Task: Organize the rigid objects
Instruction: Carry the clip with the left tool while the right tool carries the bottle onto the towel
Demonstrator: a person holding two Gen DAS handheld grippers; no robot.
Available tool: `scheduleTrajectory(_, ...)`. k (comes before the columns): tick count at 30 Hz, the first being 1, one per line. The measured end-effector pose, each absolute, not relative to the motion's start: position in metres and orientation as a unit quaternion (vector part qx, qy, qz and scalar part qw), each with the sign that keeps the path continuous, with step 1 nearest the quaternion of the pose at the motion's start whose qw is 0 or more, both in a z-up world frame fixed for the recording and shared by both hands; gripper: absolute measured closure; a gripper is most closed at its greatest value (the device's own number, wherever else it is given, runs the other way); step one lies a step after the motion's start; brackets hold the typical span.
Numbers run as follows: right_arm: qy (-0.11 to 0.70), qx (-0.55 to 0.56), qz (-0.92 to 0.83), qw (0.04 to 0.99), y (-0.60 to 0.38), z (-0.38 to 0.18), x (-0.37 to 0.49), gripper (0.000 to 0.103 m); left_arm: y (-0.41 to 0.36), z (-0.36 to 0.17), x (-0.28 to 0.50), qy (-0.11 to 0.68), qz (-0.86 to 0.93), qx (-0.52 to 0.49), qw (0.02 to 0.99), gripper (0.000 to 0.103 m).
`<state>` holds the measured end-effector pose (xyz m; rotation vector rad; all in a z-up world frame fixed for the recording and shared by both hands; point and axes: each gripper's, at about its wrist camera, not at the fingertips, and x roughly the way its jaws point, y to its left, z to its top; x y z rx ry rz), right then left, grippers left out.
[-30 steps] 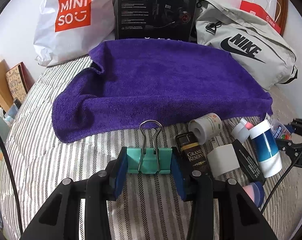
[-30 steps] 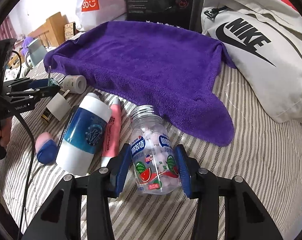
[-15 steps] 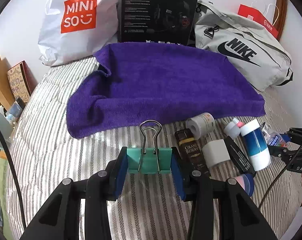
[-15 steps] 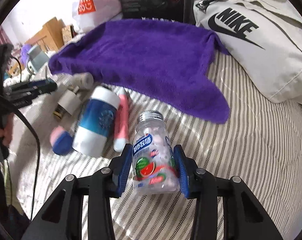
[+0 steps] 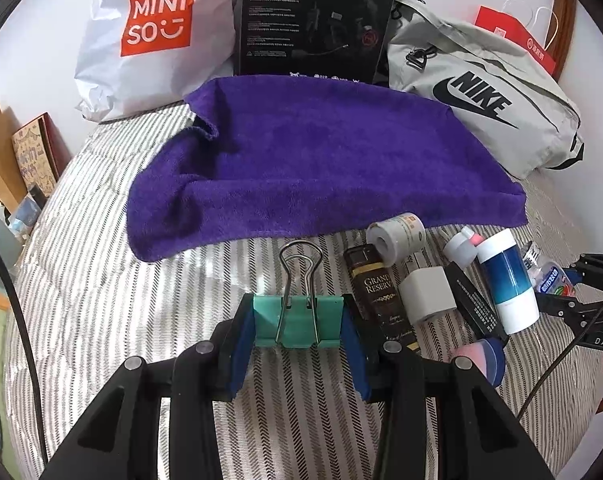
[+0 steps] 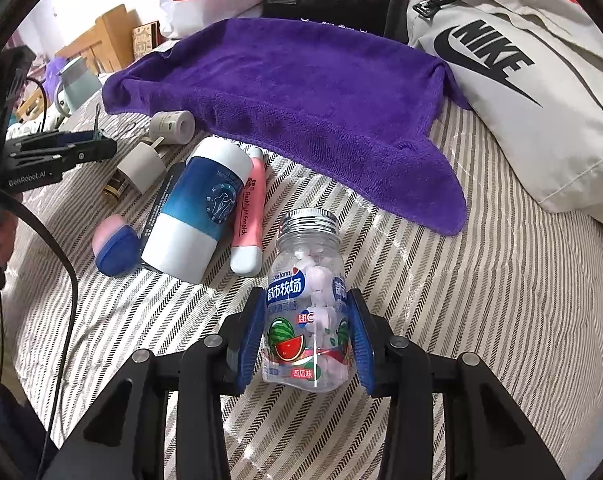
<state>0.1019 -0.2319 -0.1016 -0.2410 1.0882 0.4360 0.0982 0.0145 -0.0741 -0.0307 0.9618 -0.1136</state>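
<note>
Left wrist view showed the left gripper (image 5: 297, 326) clamped on a green binder clip (image 5: 297, 322) at lower centre: light, stiff metal, best pinched across its body. Right gripper (image 6: 307, 336) squeezed a candy bottle (image 6: 307, 312) at lower centre, probably slippery plastic.

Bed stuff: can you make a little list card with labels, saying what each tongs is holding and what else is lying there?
left tongs: shut on green binder clip
right tongs: shut on candy bottle
surface: striped bedcover
spread out: purple towel
pile beside bottle: blue-and-white cup, pink tube, white plug, tape roll
</note>
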Motion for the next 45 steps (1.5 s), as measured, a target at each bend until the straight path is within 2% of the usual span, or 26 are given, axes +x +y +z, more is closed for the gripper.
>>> scheduleTrajectory(12, 0.507, -0.063, 0.215, 0.833, -0.24, -0.077, 0.103, 0.063, 0.024, -0.043, 0.108, 0.445, -0.059, -0.024, 0.894, 0.064)
scheduleTrajectory(24, 0.475, -0.039, 0.228, 0.849, -0.235, -0.036, 0.146, 0.063, 0.029, -0.015, 0.153, 0.431, -0.061, -0.023, 0.9, 0.064)
scheduleTrajectory(34, 0.478, -0.021, 0.21, 0.853, -0.224, -0.047, 0.217, 0.063, 0.033, -0.023, 0.213, 0.438, -0.055, -0.024, 0.897, 0.064)
scheduleTrajectory(45, 0.484, -0.032, 0.179, 0.856, -0.204, -0.068, 0.285, 0.063, 0.022, -0.056, 0.287, 0.462, -0.065, -0.024, 0.884, 0.064)
